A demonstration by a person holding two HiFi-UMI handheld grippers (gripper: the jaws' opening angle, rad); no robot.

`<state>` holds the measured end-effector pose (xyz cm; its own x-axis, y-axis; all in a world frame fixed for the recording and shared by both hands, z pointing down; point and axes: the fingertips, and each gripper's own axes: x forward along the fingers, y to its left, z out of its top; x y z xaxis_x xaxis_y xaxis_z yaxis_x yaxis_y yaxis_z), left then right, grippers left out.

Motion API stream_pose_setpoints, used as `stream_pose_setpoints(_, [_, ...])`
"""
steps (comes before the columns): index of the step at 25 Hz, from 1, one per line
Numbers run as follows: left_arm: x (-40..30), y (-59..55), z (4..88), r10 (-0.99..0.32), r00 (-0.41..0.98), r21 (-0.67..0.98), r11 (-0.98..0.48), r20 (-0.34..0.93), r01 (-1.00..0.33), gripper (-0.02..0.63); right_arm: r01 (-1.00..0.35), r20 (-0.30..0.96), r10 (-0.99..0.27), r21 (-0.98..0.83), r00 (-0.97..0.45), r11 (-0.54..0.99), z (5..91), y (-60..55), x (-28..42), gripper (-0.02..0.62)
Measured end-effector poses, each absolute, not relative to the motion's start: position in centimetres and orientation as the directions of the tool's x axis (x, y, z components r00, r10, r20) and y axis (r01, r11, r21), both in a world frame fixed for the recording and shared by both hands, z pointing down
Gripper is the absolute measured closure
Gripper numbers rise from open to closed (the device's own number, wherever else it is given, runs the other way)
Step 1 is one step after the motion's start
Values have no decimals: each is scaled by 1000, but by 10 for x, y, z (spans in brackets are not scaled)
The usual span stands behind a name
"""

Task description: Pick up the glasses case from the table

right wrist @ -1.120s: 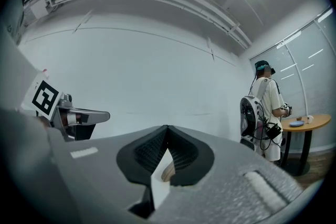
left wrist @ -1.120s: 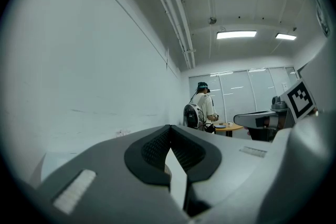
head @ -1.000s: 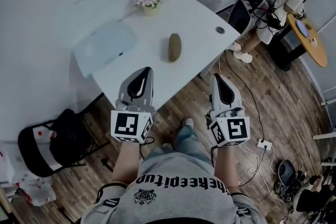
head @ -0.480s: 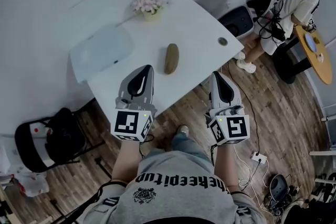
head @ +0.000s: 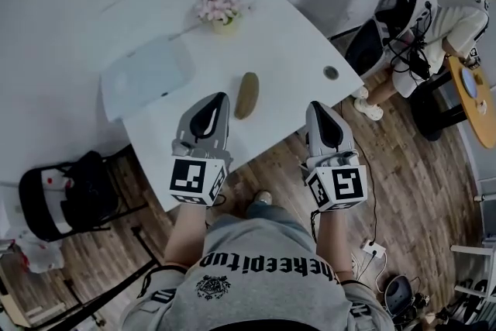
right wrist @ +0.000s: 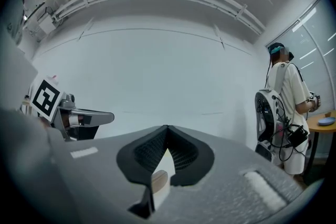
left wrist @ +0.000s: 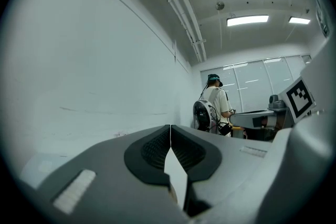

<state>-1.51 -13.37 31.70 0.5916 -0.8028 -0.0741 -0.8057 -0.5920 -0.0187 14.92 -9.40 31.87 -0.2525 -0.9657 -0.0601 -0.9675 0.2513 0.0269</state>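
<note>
The glasses case (head: 247, 95) is olive-brown, the table (head: 298, 43) white, the flowers (head: 217, 5) pink.

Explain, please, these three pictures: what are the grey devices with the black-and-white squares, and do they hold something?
A person holds a hand gripper in each hand; there is no robot arm. The head view is from a camera on the person's head, looking down: the left gripper and the right gripper point toward a white table. The marker cubes are part of them. The other two pictures come from a camera on each gripper, looking along its jaws. Both pairs of jaws are shut and hold nothing. On the table lie a brownish glasses case, untouched, a flower pot and a pale mat.
</note>
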Motion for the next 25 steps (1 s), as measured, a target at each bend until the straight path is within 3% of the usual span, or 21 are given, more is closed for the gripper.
stream_pose_setpoints(7, [18,-140,317,-833,550,-27,-550,-61,-835,577,-954,-50,-953,23,-300,299,324,-103,180,592])
stream_pose_setpoints(25, [37,-215,374,-831,536,-3,-543,147,-840,534,-941,47,-940,-39,-338,337,358,-185,179,592])
